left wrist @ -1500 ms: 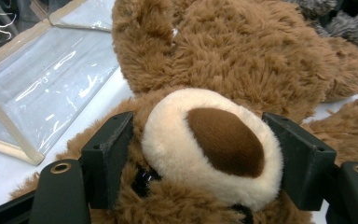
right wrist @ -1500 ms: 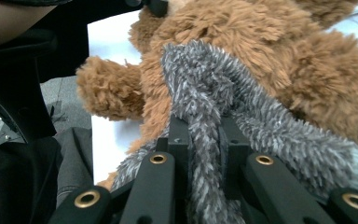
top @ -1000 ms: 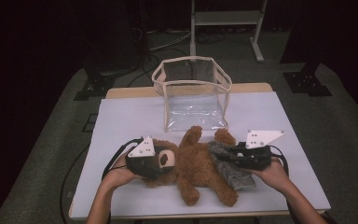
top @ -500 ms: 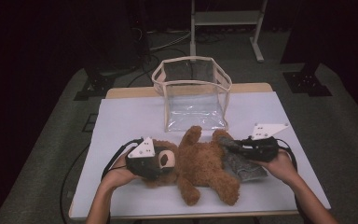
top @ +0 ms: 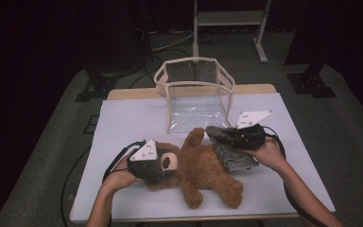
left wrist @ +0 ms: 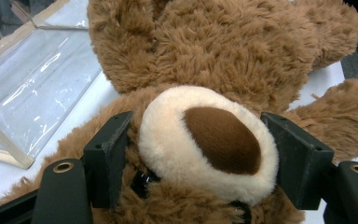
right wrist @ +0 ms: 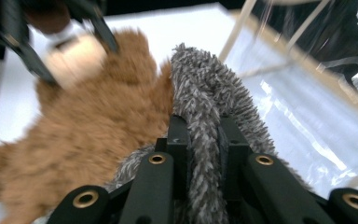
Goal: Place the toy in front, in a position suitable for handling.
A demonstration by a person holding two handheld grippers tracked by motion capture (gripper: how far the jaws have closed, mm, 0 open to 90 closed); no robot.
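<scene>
The teddy bear lies on its back on the white tabletop, near the front edge and roughly midway between the left and right edges, head toward the left edge. The left gripper clamps the bear's head: in the left gripper view its jaws press against both sides of the cream muzzle, pinning the head to the tabletop.

The right gripper is closed on a fold of a grey fuzzy cloth. In the right gripper view the pile of the cloth stands pinched between the two jaws. The gripped end is lifted above the bear's raised arm; the rest of the cloth trails down to the tabletop at the bear's side toward the right edge.

A clear plastic bag with beige trim stands open near the back edge, just beyond the bear and the cloth.

Step in hand, as judged: the cloth is being carried while the bear is held steady. Whether it is meant for the bear or the bag cannot be told.

Next move calls for:
- keeping the left clamp firm so the bear does not shift;
- holding the pinch on the cloth until it lies where wanted;
- keeping the trailing end from snagging on the bear's arm.
</scene>
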